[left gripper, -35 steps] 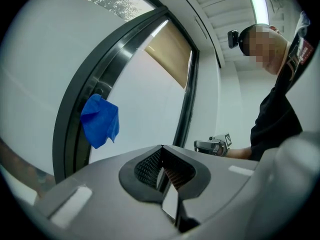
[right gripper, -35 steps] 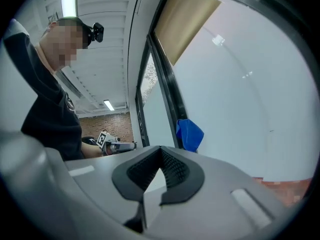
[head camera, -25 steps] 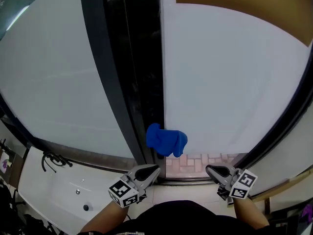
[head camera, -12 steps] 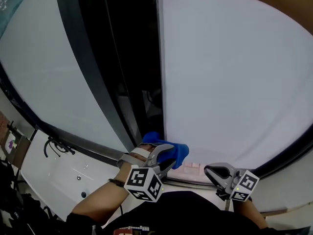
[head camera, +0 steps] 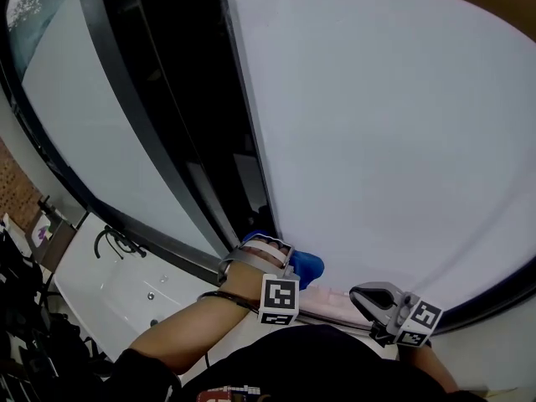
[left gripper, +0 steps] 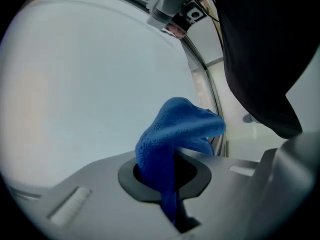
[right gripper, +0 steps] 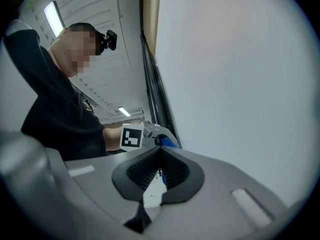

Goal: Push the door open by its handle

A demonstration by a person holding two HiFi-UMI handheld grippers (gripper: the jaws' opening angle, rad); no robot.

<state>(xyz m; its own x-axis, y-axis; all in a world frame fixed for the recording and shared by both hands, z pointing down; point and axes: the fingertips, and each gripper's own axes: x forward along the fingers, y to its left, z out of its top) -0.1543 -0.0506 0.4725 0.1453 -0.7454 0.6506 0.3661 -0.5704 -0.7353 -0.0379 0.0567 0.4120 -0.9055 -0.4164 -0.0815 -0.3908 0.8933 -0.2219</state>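
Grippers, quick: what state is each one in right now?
Left gripper: closed on the blue-wrapped door handle.
Right gripper: closed, holding nothing.

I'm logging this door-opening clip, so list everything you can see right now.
Door panel: one, frosted white, right of centre.
Door frame: one, black, left of the door panel.
Side panel: one, pale, left of the door frame.
Cloth-wrapped door handle: one, blue, at the door panel's lower left edge.
Counter: one, white, lower left.
Tap: one, black, on the counter.
Left gripper: one, grey, shut on the cloth-wrapped door handle.
Right gripper: one, grey, shut, empty, low beside the door panel.
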